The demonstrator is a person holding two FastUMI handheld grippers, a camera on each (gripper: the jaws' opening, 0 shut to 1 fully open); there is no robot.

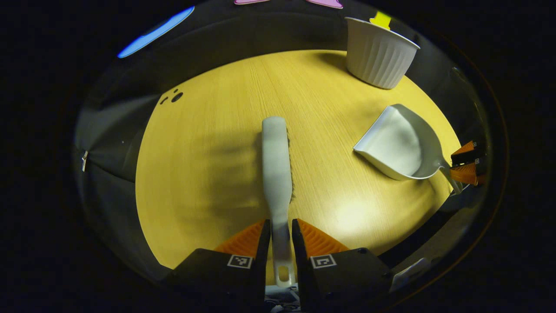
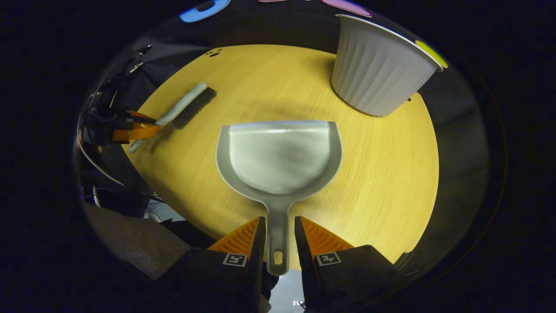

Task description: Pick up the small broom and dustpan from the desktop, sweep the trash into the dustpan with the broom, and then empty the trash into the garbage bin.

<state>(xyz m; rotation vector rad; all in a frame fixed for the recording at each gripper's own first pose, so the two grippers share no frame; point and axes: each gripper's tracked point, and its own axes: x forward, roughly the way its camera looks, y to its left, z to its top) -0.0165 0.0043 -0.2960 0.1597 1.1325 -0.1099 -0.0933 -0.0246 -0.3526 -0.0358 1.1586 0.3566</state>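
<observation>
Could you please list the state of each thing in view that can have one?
Broom: handle between the left gripper jaws, bristles facing sideways.
Dustpan: empty, handle between the right gripper jaws.
Garbage bin: upright, open-topped, at the far edge of the table.
Trash: small dark bits, unswept.

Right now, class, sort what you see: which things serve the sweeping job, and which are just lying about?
For the job: broom, dustpan, white ribbed bin, small dark trash bits, left gripper, right gripper.
Lying about: none visible; wooden table just supports everything.
</observation>
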